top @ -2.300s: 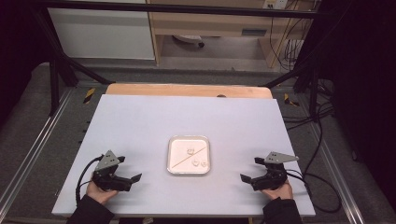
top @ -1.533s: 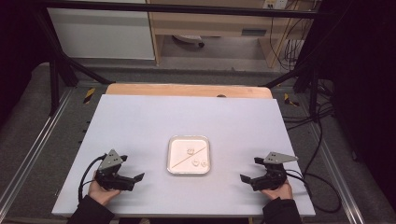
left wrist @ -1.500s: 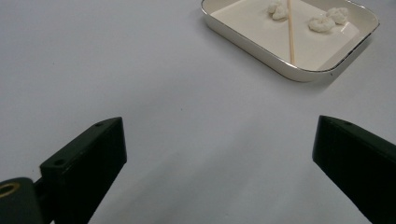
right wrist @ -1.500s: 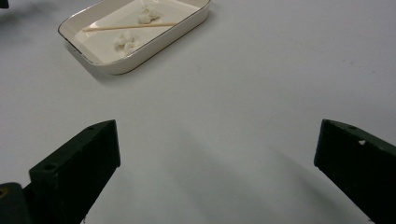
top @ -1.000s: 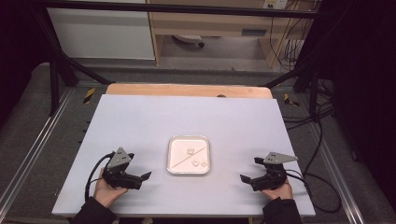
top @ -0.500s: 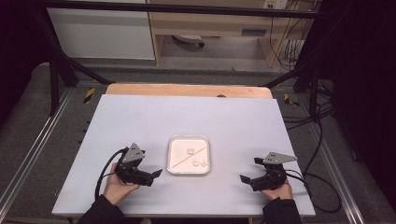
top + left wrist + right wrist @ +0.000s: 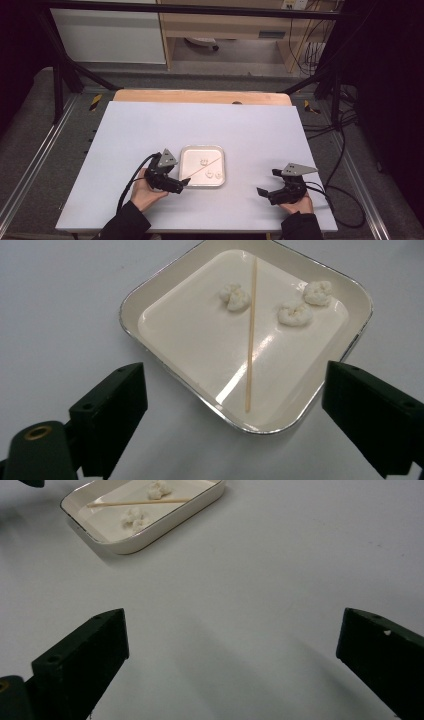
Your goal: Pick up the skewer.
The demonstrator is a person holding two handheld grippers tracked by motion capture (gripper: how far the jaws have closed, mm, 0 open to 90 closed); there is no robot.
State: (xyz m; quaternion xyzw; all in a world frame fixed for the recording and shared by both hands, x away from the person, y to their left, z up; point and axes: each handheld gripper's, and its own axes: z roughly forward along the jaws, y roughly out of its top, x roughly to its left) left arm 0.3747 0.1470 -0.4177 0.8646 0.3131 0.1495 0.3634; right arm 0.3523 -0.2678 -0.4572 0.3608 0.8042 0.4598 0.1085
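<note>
While its jaws gape empty, wooden skewer (image 7: 250,335) in tray (image 7: 150,285) just ahead of left gripper (image 7: 235,415).

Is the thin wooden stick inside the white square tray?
Inside: the thin wooden stick lies flat across the white square tray, between three white lumps.

left gripper (image 7: 235,425) jaws: lower parts being cut off by the bottom edge of the left gripper view; right jaw also running off the right edge
right gripper (image 7: 230,665) jaws: bases being cut off by the bottom edge of the right gripper view; right jaw running past the right edge
tray (image 7: 165,520): far rim being cut off by the top edge of the right gripper view
white lumps (image 7: 205,162): showing too small in the high view to tell what they are
skewer (image 7: 202,169): near end getting lost against the left gripper's jaw in the high view
person's forearms: being cut off by the bottom edge of the high view
</note>
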